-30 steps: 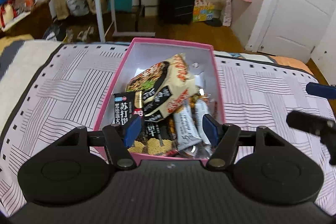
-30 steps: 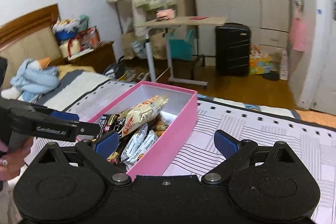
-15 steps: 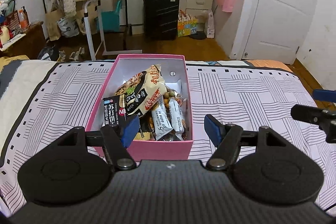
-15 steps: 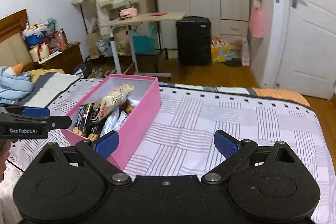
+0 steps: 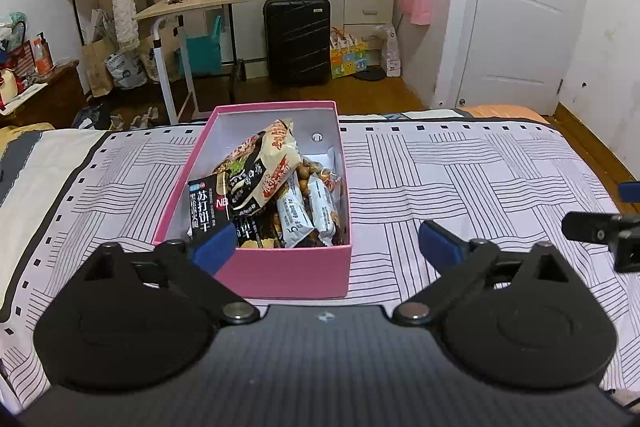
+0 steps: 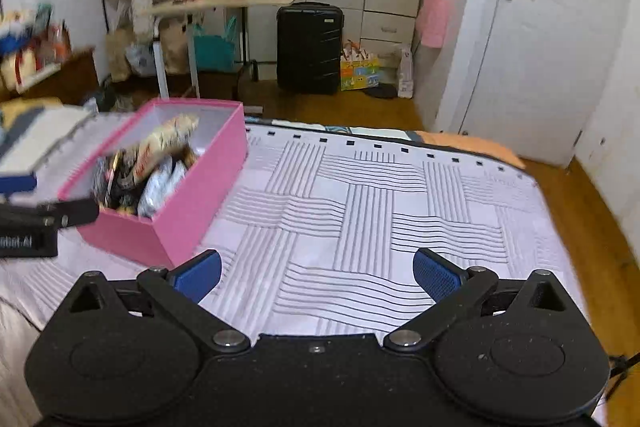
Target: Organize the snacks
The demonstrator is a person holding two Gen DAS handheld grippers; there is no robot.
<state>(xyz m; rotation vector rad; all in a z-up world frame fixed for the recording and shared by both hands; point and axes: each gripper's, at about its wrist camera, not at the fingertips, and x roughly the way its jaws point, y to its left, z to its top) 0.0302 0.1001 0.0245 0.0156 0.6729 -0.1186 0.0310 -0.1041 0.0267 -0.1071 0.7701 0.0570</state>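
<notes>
A pink box (image 5: 280,271) stands on the bed and holds several snack packs: a large noodle bag (image 5: 260,171), a black cracker pack (image 5: 206,207) and white bars (image 5: 294,217). My left gripper (image 5: 324,243) is open and empty, just in front of the box's near wall. My right gripper (image 6: 318,273) is open and empty over the bedspread, to the right of the box (image 6: 176,211). The right gripper's tip shows at the right edge of the left wrist view (image 5: 600,231). The left gripper shows blurred at the left edge of the right wrist view (image 6: 36,219).
The bed has a white and black striped cover (image 6: 380,207). Past its far edge are a wooden floor, a black suitcase (image 5: 298,41), a rolling side table (image 5: 224,1) and a white door (image 5: 520,15). A cluttered nightstand (image 5: 24,83) stands at the left.
Both grippers have pulled back from the box and stayed open. The box looks smaller and farther away. The right gripper has swung to the right, over the bedspread.
</notes>
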